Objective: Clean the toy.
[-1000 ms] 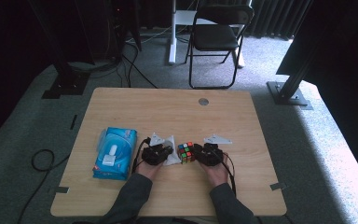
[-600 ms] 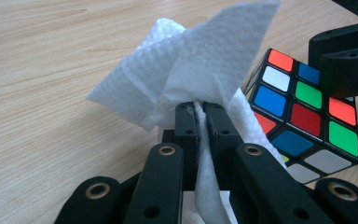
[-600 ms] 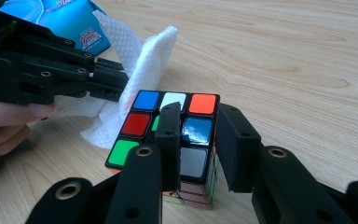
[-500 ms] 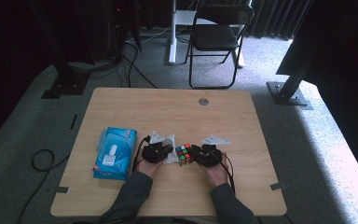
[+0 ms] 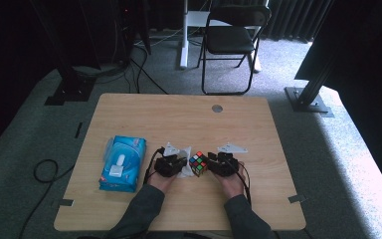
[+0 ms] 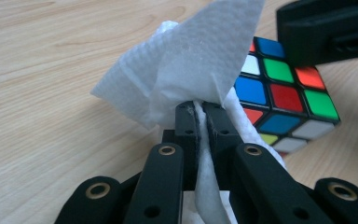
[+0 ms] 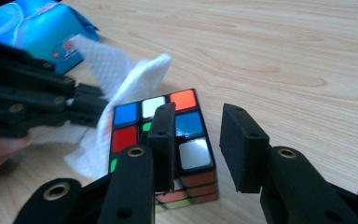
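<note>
- Left gripper (image 6: 200, 109): shut tight on a white wet wipe (image 6: 191, 65), with the wipe sticking up past the tips.
- Right gripper (image 7: 198, 126): open, holding nothing, one jaw over the top of the Rubik's cube (image 7: 161, 140), the other out past its side.
- Rubik's cube (image 5: 198, 164): sitting on the wooden table (image 5: 189, 114), right between both grippers, touching the wipe.
- Blue pack of wet wipes (image 5: 123, 163): out past the left gripper, on the side away from the cube.
- Step now, most likely: wiping the cube clean.
- Next move, probably: close the right gripper on the cube to keep it from sliding, then rub the wipe across the coloured squares with a gentle push.
</note>
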`<state>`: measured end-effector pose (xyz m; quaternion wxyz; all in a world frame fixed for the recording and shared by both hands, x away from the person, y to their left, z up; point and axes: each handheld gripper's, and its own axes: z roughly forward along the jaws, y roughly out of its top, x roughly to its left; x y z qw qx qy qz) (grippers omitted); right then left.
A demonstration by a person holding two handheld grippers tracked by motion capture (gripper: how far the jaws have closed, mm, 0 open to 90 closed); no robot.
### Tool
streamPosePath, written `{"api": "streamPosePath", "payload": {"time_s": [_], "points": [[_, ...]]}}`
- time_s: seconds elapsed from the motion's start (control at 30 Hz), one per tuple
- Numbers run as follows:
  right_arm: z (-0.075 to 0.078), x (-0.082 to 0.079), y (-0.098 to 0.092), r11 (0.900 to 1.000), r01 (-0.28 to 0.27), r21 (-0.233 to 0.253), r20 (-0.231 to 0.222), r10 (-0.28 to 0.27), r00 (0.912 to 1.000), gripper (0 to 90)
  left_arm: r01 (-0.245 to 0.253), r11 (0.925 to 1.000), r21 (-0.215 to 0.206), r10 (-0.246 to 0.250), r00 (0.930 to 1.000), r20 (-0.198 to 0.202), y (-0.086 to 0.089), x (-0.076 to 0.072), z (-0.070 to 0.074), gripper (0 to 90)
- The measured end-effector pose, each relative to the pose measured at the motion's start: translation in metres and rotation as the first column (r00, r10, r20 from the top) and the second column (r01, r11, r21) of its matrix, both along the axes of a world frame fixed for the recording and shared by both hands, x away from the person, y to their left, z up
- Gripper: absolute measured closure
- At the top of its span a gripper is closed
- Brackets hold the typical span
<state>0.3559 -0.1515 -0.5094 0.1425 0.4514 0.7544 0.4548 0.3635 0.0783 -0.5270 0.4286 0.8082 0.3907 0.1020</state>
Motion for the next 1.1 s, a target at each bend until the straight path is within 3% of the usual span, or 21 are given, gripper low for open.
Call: {"api": "streamPosePath", "payload": {"time_s": [0.43, 0.7, 0.8, 0.83, 1.1], "points": [[0.0, 0.003, -0.007, 0.995, 0.104, 0.003, -0.008, -0.104, 0.9945, 66.6, 0.103, 0.9947, -0.005, -0.103, 0.9947, 0.002, -0.023, -0.015, -0.002, 85.9], [0.0, 0.003, -0.008, 0.994, 0.104, 0.013, -0.015, -0.104, 0.9945, 70.8, 0.096, 0.9953, -0.008, -0.096, 0.9954, 0.003, -0.024, -0.014, -0.002, 85.9], [0.001, 0.002, -0.006, 0.994, 0.11, -0.004, -0.005, -0.11, 0.994, 70.8, 0.096, 0.9953, -0.009, -0.096, 0.9954, 0.005, -0.023, -0.014, -0.002, 85.8], [0.001, 0.002, -0.006, 0.993, 0.121, -0.004, -0.009, -0.121, 0.9926, 66.5, 0.096, 0.9954, -0.008, -0.096, 0.9954, 0.005, -0.023, -0.014, -0.002, 85.9], [0.005, -0.004, -0.011, 0.993, 0.121, -0.006, -0.037, -0.121, 0.9919, 62.7, 0.09, 0.9959, -0.01, -0.09, 0.9959, 0.01, -0.023, -0.014, -0.002, 85.8]]}}
